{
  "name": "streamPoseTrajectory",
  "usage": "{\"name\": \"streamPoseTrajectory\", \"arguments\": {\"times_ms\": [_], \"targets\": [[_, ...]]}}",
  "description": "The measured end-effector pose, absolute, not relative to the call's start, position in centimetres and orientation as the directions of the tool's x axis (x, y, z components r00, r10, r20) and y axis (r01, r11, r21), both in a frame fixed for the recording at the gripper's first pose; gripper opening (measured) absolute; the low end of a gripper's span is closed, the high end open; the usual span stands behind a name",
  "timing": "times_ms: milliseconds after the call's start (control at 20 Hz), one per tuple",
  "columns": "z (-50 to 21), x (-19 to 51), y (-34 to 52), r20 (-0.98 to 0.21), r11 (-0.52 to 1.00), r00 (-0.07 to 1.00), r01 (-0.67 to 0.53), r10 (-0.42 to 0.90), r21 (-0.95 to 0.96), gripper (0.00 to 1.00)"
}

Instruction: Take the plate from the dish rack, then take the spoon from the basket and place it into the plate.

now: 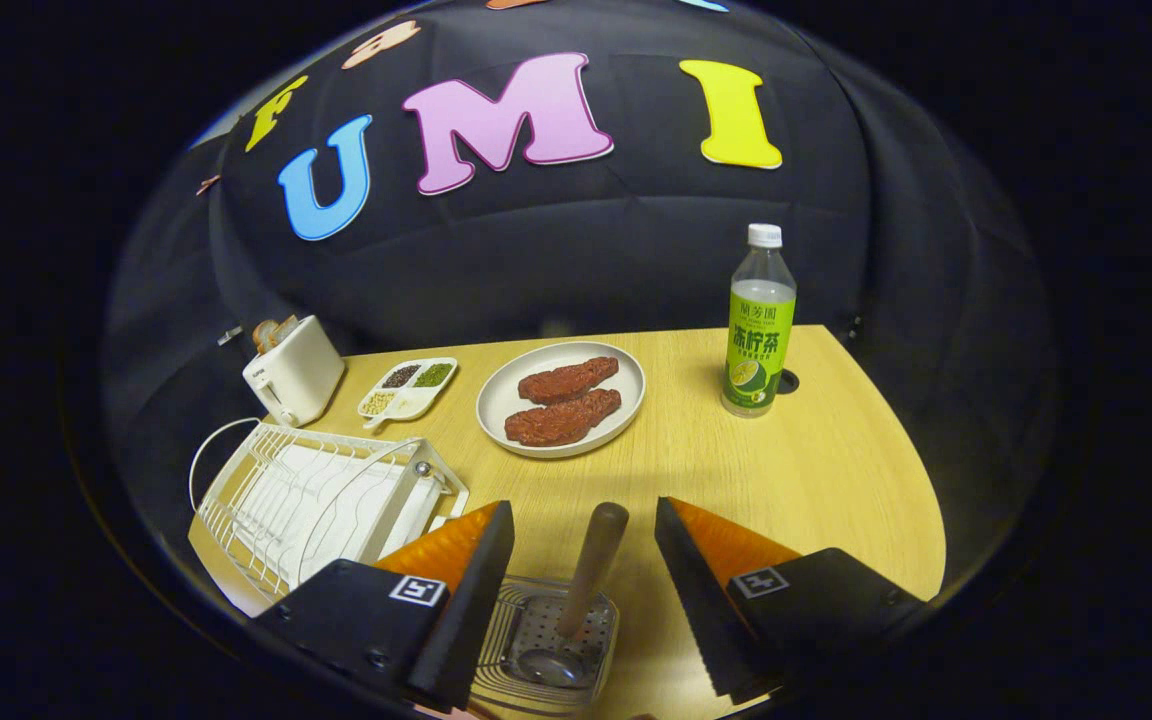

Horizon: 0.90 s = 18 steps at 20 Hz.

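Observation:
My gripper (584, 540) is open, its fingers standing on either side of a wooden spoon handle (591, 565) without touching it. The spoon stands in a small clear basket (551, 640) with a perforated floor, low between the fingers; its metal bowl (546, 665) rests on that floor. Beyond the fingers, on the wooden table (816, 470), lies a round white plate (561, 398) holding two reddish-brown pieces of meat (564, 400). The white wire dish rack (321, 500) sits to the left of my left finger, with no plate in it.
A green-labelled drink bottle (760, 325) stands upright to the right of the plate. A white toaster (294, 380) and a small divided dish of grains (408, 387) sit at the table's far left. Bare tabletop lies ahead of my right finger.

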State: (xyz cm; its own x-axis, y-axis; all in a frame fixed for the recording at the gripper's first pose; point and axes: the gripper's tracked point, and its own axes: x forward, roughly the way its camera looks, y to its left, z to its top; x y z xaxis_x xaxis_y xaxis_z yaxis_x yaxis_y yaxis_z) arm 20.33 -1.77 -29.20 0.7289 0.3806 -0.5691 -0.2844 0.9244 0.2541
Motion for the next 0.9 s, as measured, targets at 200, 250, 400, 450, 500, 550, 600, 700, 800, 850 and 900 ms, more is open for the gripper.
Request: {"name": "streamPoseTrajectory", "arguments": {"times_ms": [200, 250, 400, 450, 500, 550, 600, 700, 800, 850, 900], "targets": [[-30.8, 20.4, -1.0, -0.623, 0.921, 0.681, -0.241, 0.386, 0.307, 0.58], [-30.9, 20.4, -1.1, -0.627, 0.922, 0.679, -0.234, 0.382, 0.309, 0.49], [-31.5, 20.5, -1.3, -0.648, 0.932, 0.672, -0.219, 0.359, 0.289, 0.30], [-31.6, 20.3, -1.2, -0.659, 0.932, 0.661, -0.216, 0.359, 0.291, 0.22], [-31.5, 20.2, -1.4, -0.666, 0.935, 0.659, -0.205, 0.350, 0.289, 0.21], [-31.4, 20.3, -1.4, -0.668, 0.935, 0.657, -0.197, 0.349, 0.294, 0.20], [-31.3, 20.2, -1.1, -0.664, 0.932, 0.658, -0.201, 0.356, 0.301, 0.20], [-30.6, 19.9, -1.0, -0.658, 0.932, 0.661, -0.228, 0.361, 0.282, 0.17], [-29.5, 19.2, -1.1, -0.647, 0.935, 0.675, -0.249, 0.354, 0.252, 0.14], [-28.7, 18.8, -1.0, -0.637, 0.934, 0.683, -0.257, 0.357, 0.249, 0.14], [-28.0, 18.4, -1.0, -0.632, 0.934, 0.687, -0.252, 0.358, 0.255, 0.15]]}}
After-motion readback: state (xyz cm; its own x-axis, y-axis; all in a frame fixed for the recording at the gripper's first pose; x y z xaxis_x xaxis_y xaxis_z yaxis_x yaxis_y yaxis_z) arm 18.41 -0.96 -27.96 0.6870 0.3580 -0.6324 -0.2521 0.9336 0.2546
